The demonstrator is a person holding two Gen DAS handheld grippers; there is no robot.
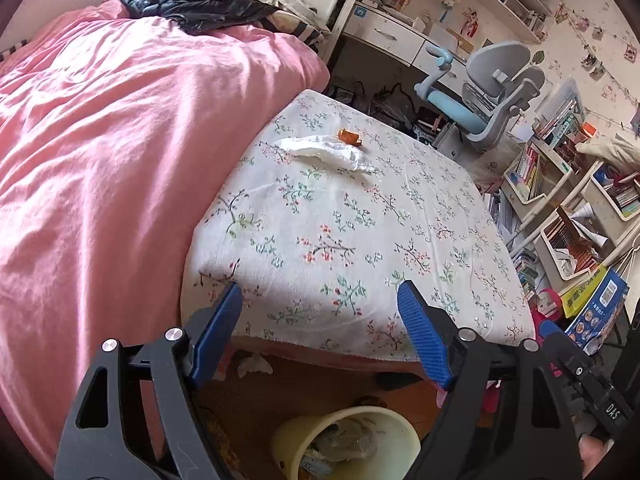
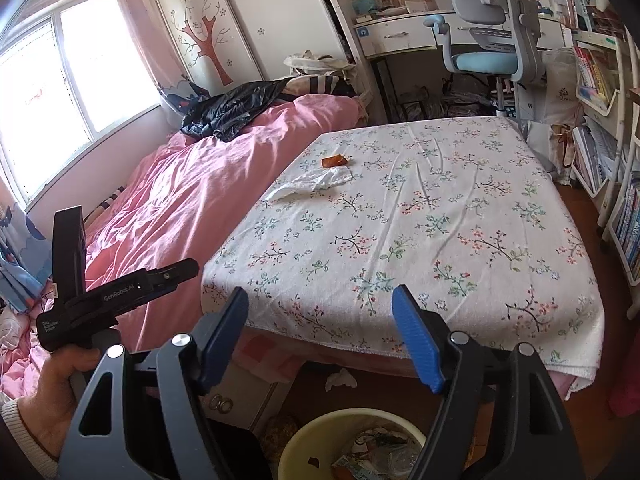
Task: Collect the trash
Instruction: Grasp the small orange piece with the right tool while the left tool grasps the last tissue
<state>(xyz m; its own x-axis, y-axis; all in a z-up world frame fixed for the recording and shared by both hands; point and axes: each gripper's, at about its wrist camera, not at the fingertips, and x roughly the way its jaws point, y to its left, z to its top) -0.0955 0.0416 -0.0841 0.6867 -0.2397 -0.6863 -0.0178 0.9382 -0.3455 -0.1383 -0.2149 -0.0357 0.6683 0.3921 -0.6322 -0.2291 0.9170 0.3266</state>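
A crumpled white tissue (image 1: 328, 154) and a small orange wrapper (image 1: 349, 137) lie on the floral-sheeted mattress (image 1: 360, 240), far from both grippers. They also show in the right wrist view, tissue (image 2: 310, 184) and wrapper (image 2: 334, 161). A cream trash bin (image 1: 348, 440) with litter inside stands on the floor right below the grippers; it also shows in the right wrist view (image 2: 352, 448). My left gripper (image 1: 320, 312) is open and empty above the bin. My right gripper (image 2: 320, 316) is open and empty too. A white tissue (image 2: 340, 378) lies on the floor by the bed edge.
A pink duvet (image 1: 100, 160) with a black jacket (image 1: 192, 4) covers the bed to the left. A desk chair (image 1: 488, 92), desk and bookshelves (image 1: 560, 184) crowd the right side. A blue paper bag (image 1: 600, 308) stands on the floor at right.
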